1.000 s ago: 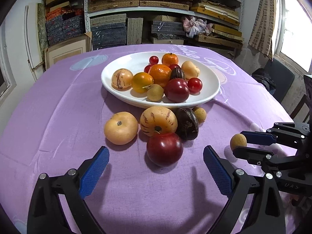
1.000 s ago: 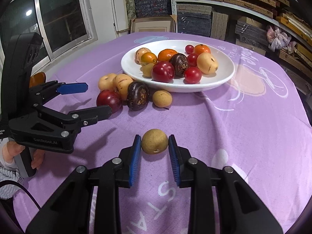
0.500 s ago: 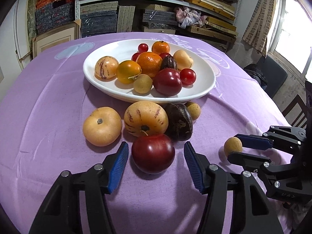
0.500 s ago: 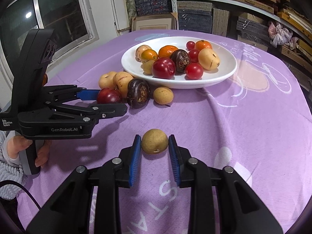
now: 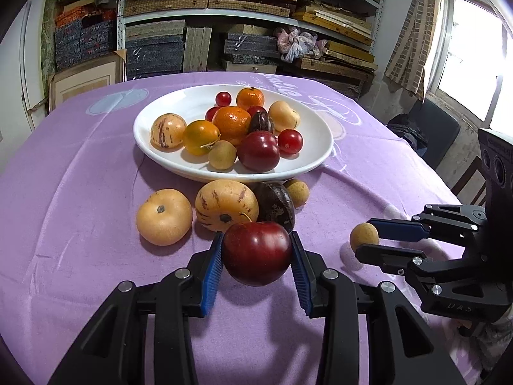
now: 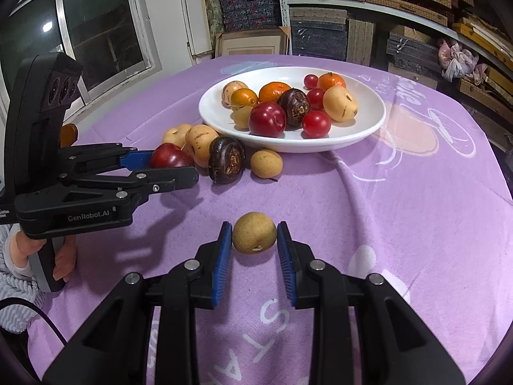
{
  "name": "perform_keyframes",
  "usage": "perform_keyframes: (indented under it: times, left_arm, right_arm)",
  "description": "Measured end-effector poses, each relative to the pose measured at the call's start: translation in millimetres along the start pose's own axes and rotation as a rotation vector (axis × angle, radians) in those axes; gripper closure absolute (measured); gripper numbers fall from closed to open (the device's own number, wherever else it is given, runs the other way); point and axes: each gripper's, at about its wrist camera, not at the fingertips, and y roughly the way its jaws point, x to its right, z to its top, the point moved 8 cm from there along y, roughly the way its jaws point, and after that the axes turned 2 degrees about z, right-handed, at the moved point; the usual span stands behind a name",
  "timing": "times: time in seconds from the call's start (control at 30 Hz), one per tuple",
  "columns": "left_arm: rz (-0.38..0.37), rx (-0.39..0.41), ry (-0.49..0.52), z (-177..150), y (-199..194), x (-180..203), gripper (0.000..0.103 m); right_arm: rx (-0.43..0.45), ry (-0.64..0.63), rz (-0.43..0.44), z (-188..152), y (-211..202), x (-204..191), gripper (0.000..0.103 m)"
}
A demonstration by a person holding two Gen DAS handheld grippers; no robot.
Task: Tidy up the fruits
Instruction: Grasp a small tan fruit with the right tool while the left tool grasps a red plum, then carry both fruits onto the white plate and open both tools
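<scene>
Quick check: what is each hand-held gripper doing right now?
Left hand-held gripper: jaws just closed, shut on the red plum.
Right hand-held gripper: shut on the longan.

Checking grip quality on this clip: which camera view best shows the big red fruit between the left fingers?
The left wrist view: the red fruit sits centred and close, both blue fingers of the left gripper against its sides. The right wrist view shows the fruit smaller, at the left, its lower part hidden behind a finger.
</scene>
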Motion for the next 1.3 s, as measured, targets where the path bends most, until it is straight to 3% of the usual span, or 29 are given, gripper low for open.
perform_keyframes:
  times: [0.3, 0.53, 0.67, 0.97, 1.3]
  left_arm:
    - [-0.006, 0.041, -0.021, 19.4, -13.7, -3.8, 0.063]
    - [0.067, 0.129, -0.021, 108.7, -34.4, -30.8, 0.063]
    - [0.078, 0.15, -0.059, 145.3, -19.7, -44.3, 0.063]
    - [0.085, 0.054, -0.109, 164.4, 67.8, -75.4, 0.063]
    - [0.076, -0.01, -0.121, 154.7, 109.9, -94.0, 0.063]
  right_arm:
    - [0.066, 0.043, 0.008, 15.6, -19.4, 7.1, 0.075]
    - [0.237, 0.073, -0.058, 103.1, -71.9, 34.5, 0.075]
    - [0.295, 0.099, -0.061, 142.5, -66.3, 43.8, 0.075]
    - [0.172, 0.075, -0.075, 154.0, 20.5, 61.2, 0.075]
    - [0.079, 0.053, -0.104, 140.7, 71.0, 72.4, 0.074]
